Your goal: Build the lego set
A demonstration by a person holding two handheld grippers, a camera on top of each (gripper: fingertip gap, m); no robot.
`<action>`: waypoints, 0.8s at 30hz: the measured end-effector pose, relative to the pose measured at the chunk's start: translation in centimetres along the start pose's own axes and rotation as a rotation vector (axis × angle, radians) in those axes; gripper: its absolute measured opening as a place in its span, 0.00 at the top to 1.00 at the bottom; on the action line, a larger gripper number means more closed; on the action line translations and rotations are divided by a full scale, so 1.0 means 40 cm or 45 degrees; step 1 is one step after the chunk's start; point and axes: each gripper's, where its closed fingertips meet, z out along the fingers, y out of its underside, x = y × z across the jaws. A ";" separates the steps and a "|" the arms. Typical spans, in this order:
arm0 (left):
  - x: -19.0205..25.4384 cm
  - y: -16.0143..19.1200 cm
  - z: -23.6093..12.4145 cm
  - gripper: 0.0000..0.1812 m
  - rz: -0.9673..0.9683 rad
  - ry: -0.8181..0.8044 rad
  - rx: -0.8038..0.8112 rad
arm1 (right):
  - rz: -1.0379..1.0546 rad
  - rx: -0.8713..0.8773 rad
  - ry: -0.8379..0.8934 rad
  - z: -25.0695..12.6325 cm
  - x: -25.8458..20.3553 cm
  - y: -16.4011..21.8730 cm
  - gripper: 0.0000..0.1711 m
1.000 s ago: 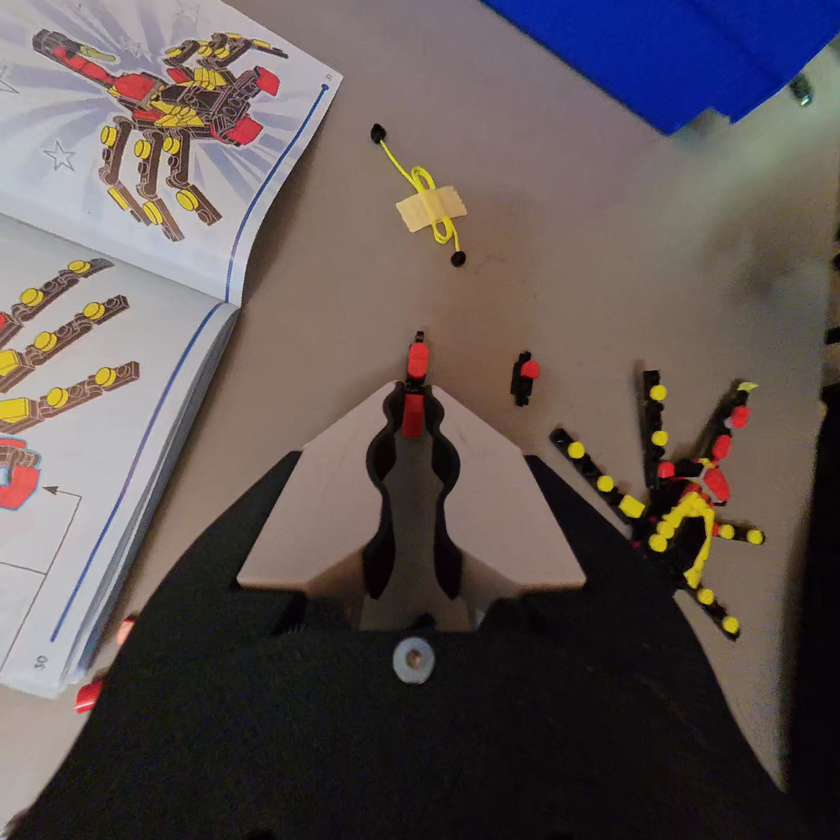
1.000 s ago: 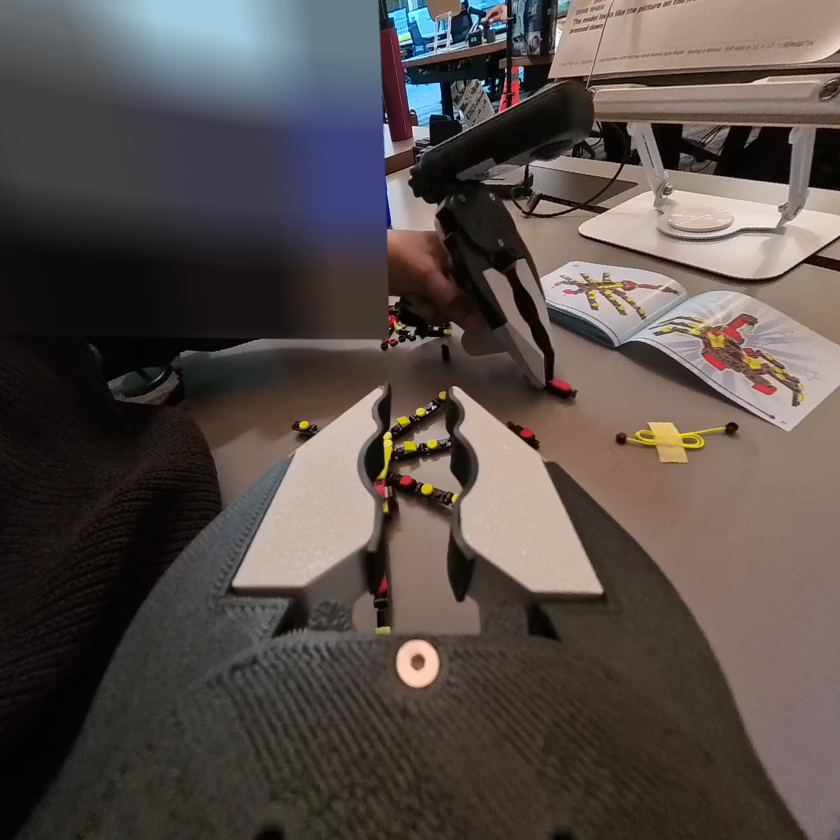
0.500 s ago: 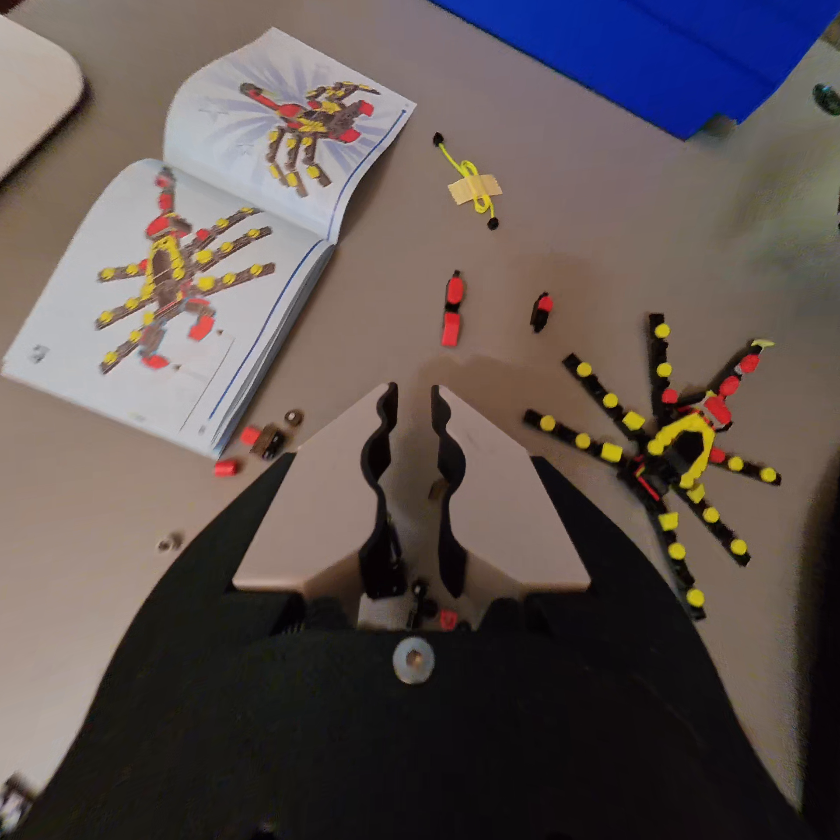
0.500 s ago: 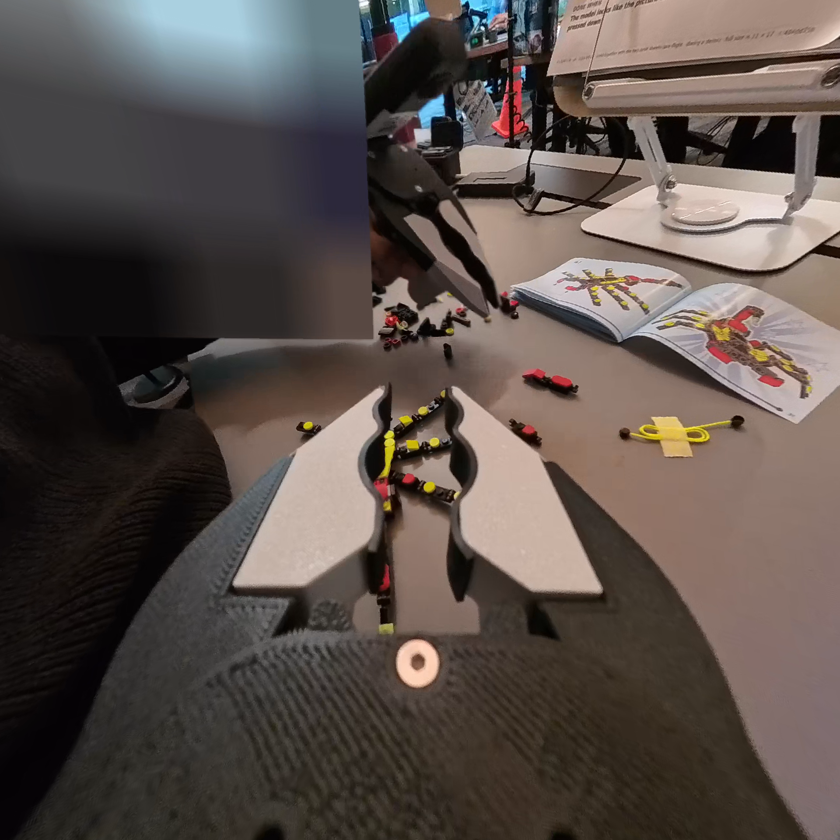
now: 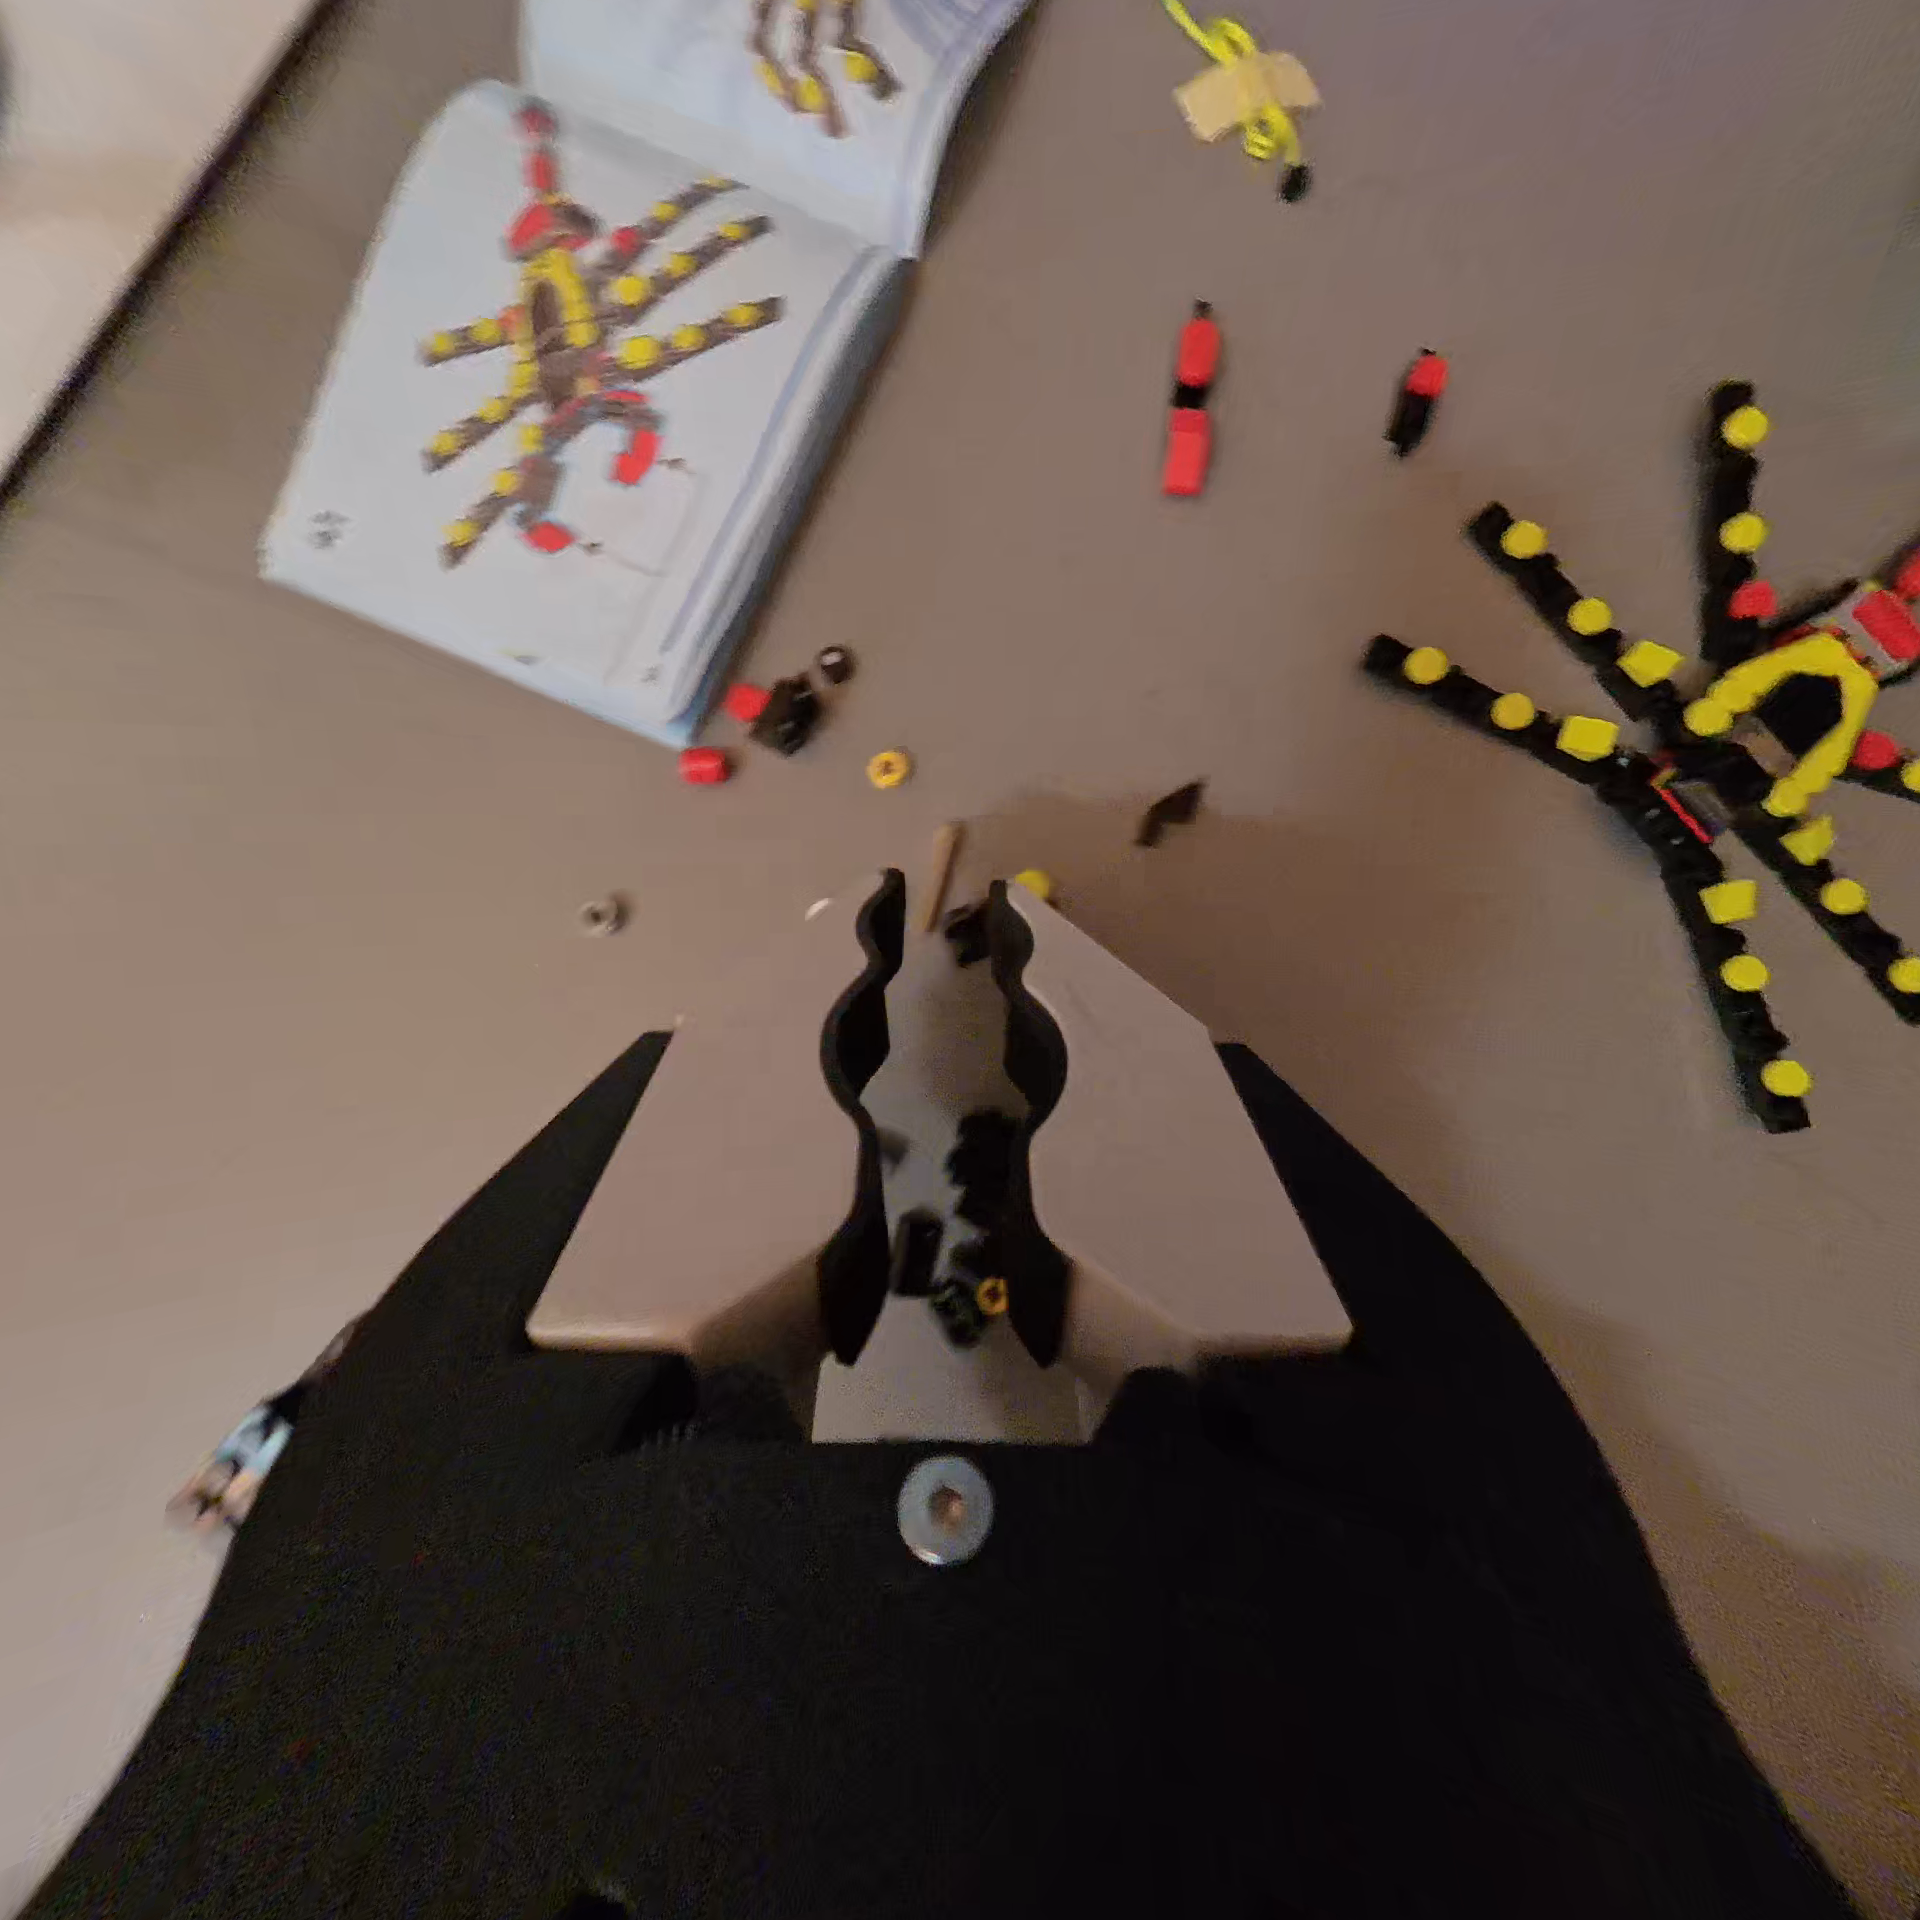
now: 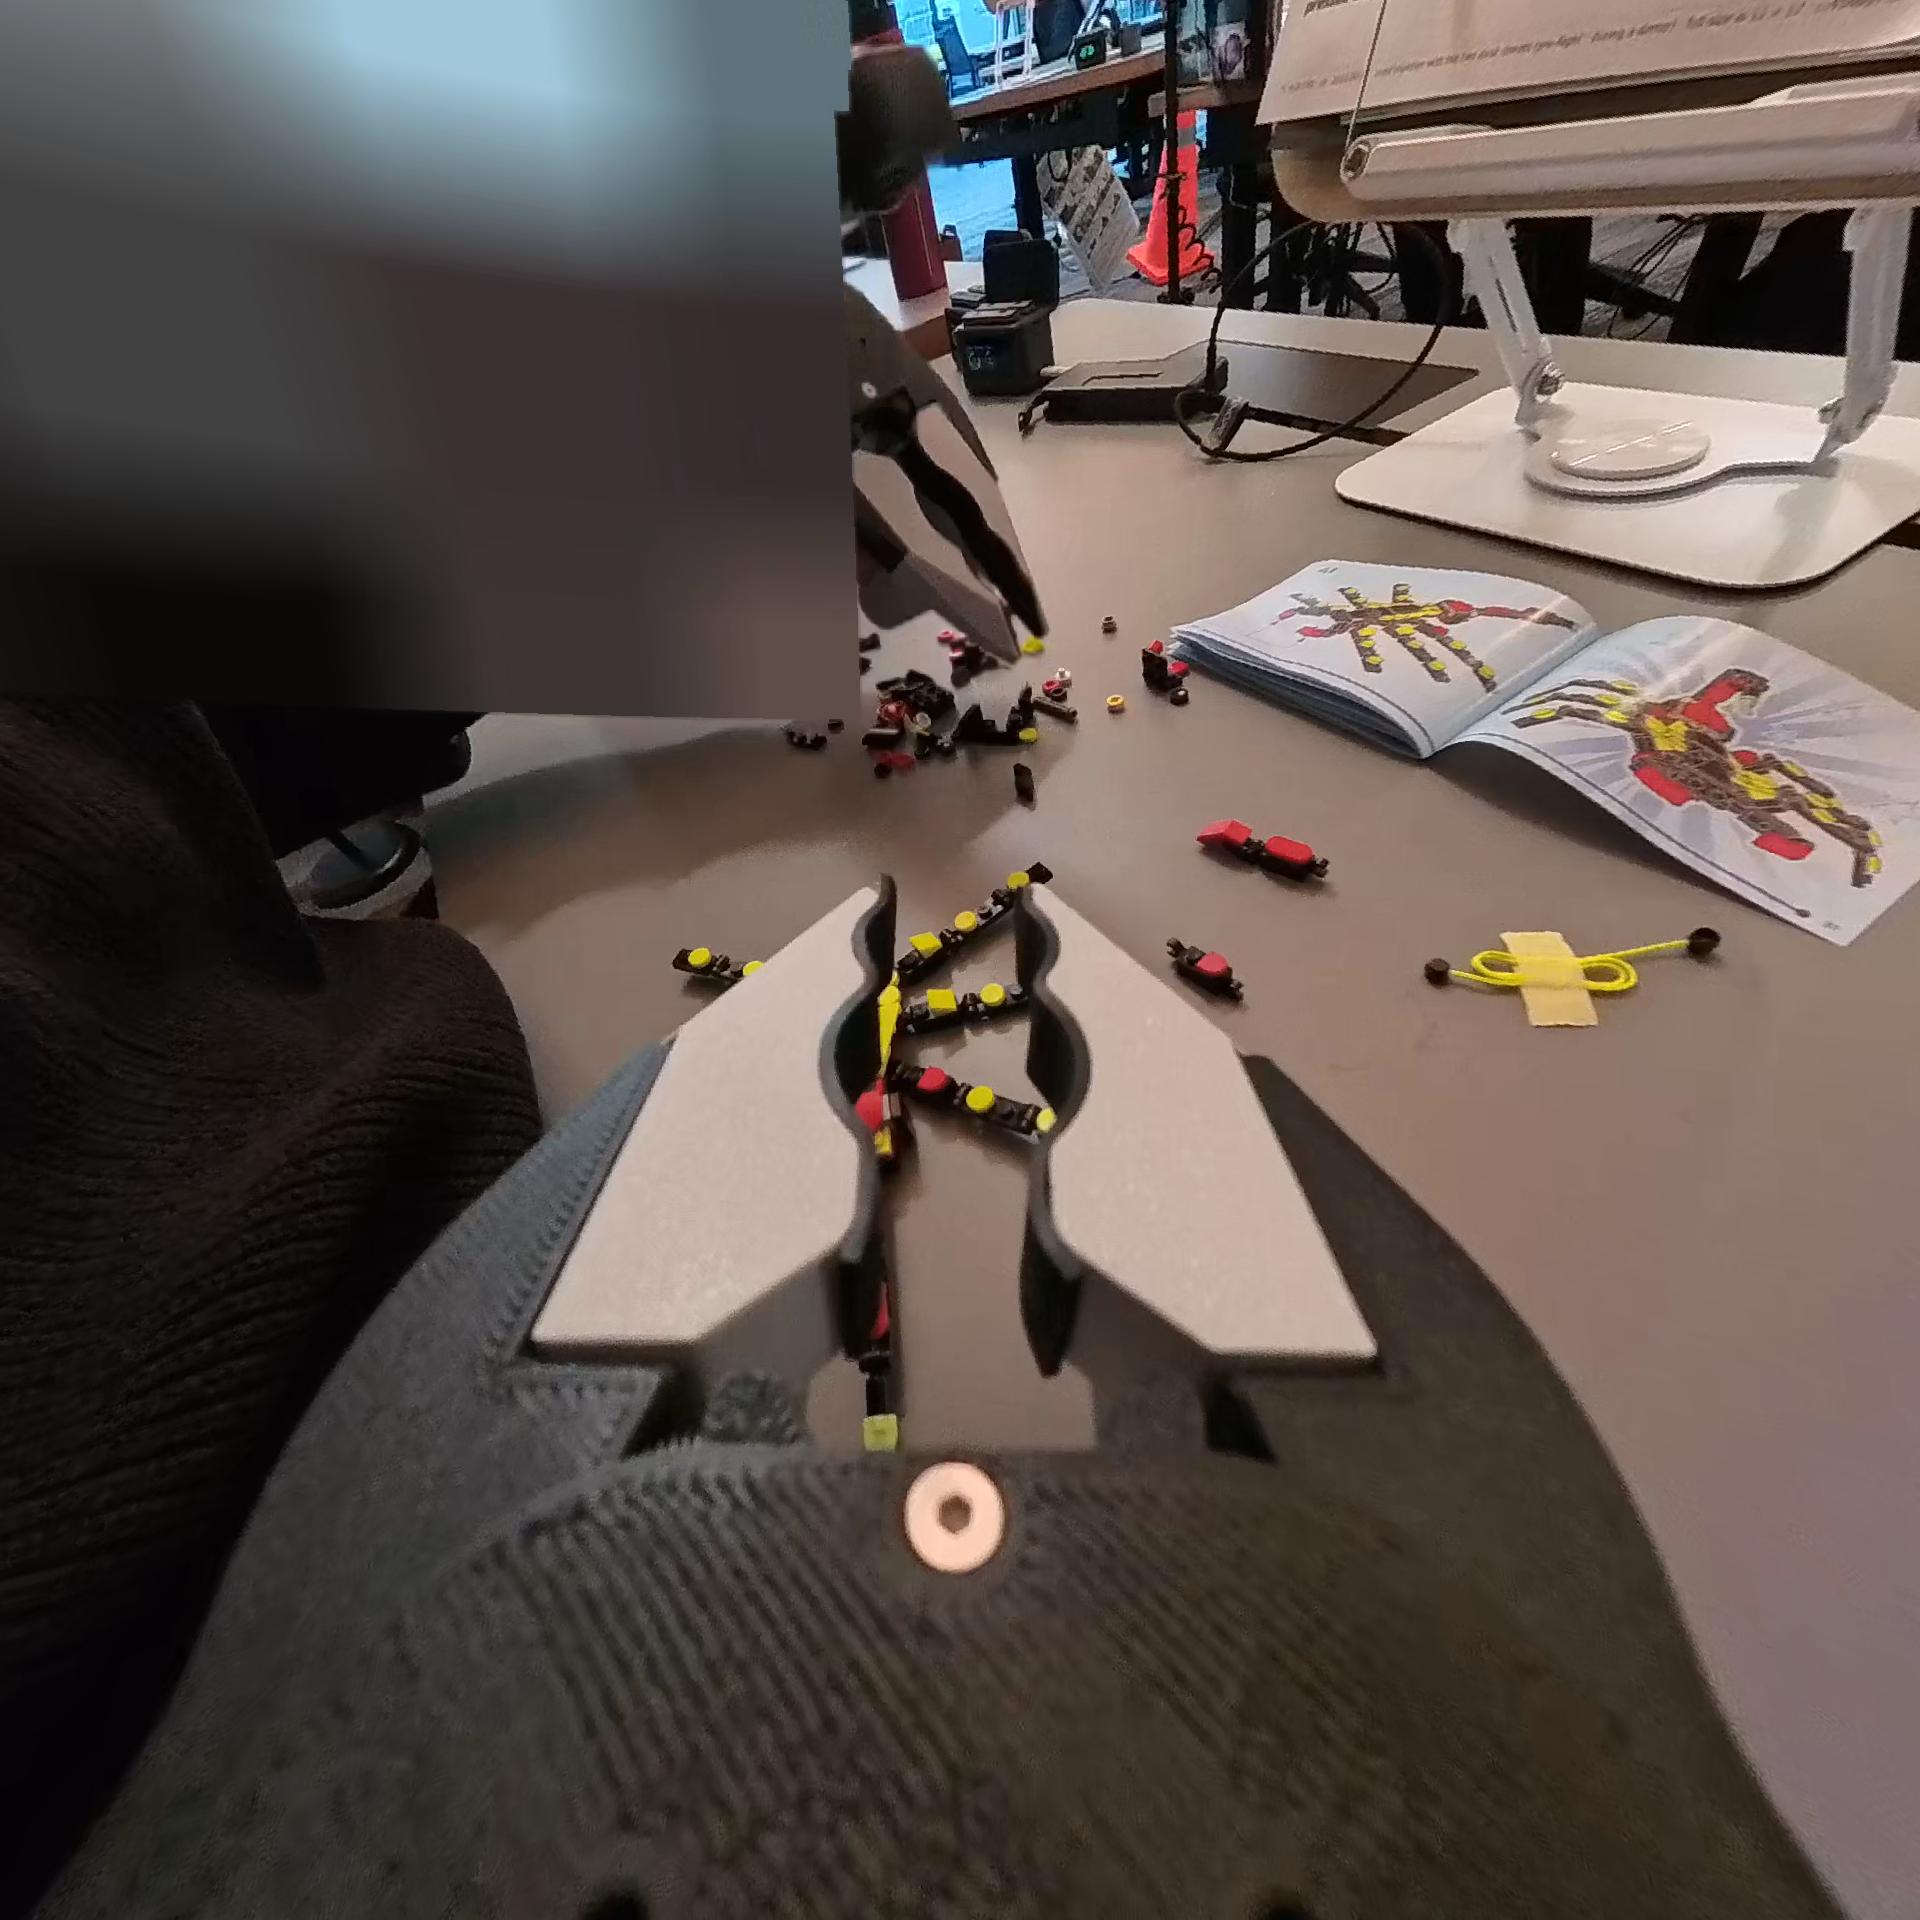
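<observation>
The black, yellow and red scorpion model (image 5: 1714,727) lies on the grey table at the right. My right gripper (image 6: 954,894) is open and sits just over it, with the model's legs (image 6: 966,1039) showing between the fingers. My left gripper (image 5: 940,894) is open and empty, low over a scatter of small loose pieces (image 6: 956,717); it also shows in the right wrist view (image 6: 987,613). A red and black claw piece (image 5: 1193,405) lies free on the table, also in the right wrist view (image 6: 1262,847). A small black and red piece (image 5: 1418,400) lies beside it.
The open instruction booklet (image 5: 582,395) lies at the far left, with loose bricks (image 5: 769,717) at its corner. A yellow cord with tape (image 6: 1558,971) lies to the right. A white stand (image 6: 1662,488) is at the back. A person's dark sleeve (image 6: 208,1039) is at the left. Spacing between my two grippers at the tips: around 25 centimeters.
My left gripper has let go of the red claw piece, opened, and moved back and left to the loose pieces. The right gripper has stayed over the model.
</observation>
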 end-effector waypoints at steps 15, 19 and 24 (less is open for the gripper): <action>-0.136 -0.012 0.000 0.96 -0.249 -0.207 0.227 | 0.025 -0.027 0.002 0.012 0.011 0.017 0.88; -0.137 -0.059 0.046 0.98 -0.204 -0.196 0.241 | 0.047 -0.032 -0.011 0.017 0.011 0.022 0.88; -0.135 -0.067 0.091 0.99 -0.132 -0.200 0.196 | 0.020 -0.036 0.001 0.017 0.010 0.020 0.88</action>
